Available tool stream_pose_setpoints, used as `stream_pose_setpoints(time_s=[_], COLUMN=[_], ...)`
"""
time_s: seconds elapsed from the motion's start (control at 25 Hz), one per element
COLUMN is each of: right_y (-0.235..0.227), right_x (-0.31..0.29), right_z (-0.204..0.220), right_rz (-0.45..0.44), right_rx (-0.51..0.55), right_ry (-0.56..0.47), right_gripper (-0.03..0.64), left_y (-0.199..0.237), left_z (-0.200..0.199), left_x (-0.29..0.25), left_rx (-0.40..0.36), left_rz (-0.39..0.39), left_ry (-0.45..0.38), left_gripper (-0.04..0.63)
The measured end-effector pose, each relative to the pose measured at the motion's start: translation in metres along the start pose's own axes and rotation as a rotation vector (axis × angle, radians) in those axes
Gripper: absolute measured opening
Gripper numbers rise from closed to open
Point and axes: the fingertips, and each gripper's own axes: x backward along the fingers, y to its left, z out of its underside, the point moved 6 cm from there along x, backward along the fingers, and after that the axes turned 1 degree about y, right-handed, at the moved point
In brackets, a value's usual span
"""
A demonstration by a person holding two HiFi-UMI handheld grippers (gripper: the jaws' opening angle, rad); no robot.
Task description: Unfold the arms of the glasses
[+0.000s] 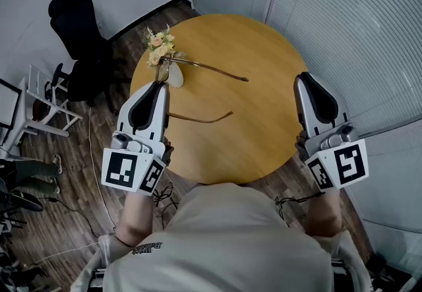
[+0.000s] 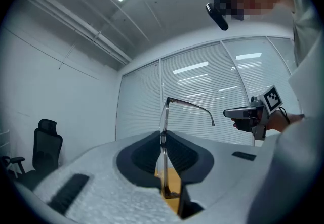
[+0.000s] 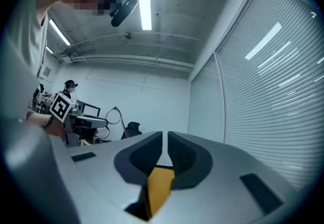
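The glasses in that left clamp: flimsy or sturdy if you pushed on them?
Probably light and delicate: the glasses have a thin frame and slim arms. Held at the front in the jaws of the left gripper, the arms stick out unsupported, so a push would likely flex them or swing their hinges. The smooth lenses may slip.

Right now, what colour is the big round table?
The table is a warm honey-brown wood colour. It shows best in the head view.
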Motion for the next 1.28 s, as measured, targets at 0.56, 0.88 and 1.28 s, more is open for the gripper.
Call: stream_pose_setpoints(time_s=[0.56,0.88,1.28], right_y=[0.013,0.016,0.013], right_x=[0.005,0.018,0.023], right_z=[0.039,0.052,0.052], right_rz=[-0.037,-0.025,-0.010], right_rx=[-0.063,-0.086,-0.091], right_ry=[0.122,0.167,0.175], right_gripper=[0.044,0.041,0.041], left_y=[0.001,-0.002,-0.007], left_z=[0.041,0.043,0.041], left_x=[0.014,0.014,0.010], left_rx=[0.078,0.075,0.078], left_rz=[-0.018,-0.007,0.019], left_ry=[0.079,0.078,0.083], left_gripper=[0.046,0.046,0.046])
